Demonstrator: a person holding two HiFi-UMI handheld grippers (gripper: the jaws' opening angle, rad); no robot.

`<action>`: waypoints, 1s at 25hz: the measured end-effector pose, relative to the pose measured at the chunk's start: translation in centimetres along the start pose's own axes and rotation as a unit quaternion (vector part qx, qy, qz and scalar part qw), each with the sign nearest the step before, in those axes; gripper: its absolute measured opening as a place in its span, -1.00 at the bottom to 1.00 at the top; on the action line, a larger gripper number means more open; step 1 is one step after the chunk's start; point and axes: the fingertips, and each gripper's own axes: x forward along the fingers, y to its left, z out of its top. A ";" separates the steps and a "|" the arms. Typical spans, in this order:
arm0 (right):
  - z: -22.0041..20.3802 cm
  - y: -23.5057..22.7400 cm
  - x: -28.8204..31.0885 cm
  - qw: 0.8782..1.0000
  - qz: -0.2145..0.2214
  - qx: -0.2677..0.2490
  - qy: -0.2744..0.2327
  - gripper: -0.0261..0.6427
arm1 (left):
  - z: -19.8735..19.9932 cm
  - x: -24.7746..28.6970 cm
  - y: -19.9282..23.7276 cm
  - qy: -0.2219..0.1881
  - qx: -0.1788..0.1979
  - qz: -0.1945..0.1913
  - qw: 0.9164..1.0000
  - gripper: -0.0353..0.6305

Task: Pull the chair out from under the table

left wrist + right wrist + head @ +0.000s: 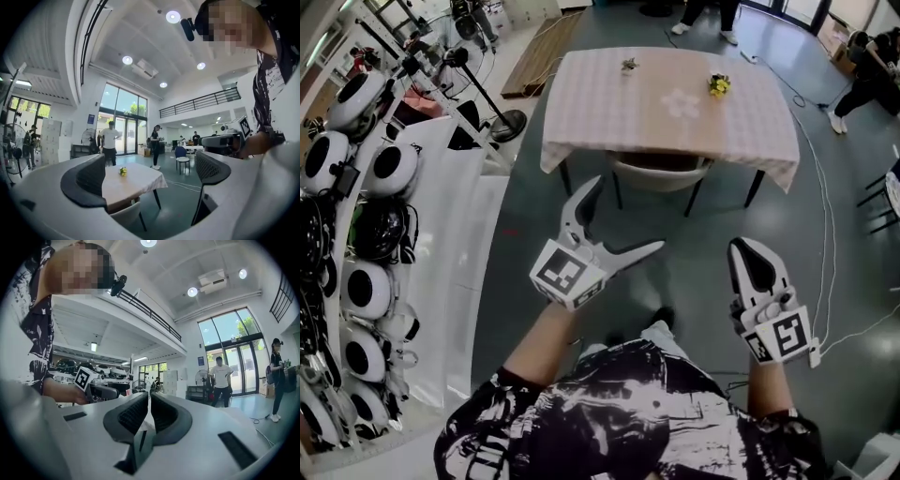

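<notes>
Head view: chair (661, 175) under table (609, 108)

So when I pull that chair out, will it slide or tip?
The chair looks light, a thin shell on slim legs, so it should probably slide on the smooth floor. Pulled high, it might tip back. The tablecloth overhangs it and may drag.

Pale pink-and-white check on the tablecloth (670, 108) beyond the fingertips (589, 192); yellow on the small flowers (719, 85) atop it; cream on the chair (661, 174) beneath. White on left gripper (625, 214) and right gripper (752, 248), black on their pads (89, 180), black-and-white squares on marker cubes (567, 274).
</notes>
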 end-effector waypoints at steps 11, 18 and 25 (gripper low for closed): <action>-2.9 -9.5 4.1 1.000 -0.003 0.024 0.006 -0.89 | -2.7 8.0 4.1 0.035 0.014 0.009 0.999 0.82; -4.5 -10.9 4.9 0.998 -0.036 0.033 0.025 -0.89 | -9.6 12.2 8.1 0.132 0.077 -0.031 0.988 0.82; -9.0 -13.4 3.7 0.994 -0.078 0.061 0.046 -0.89 | -22.0 17.5 11.1 0.261 0.150 -0.088 0.950 0.82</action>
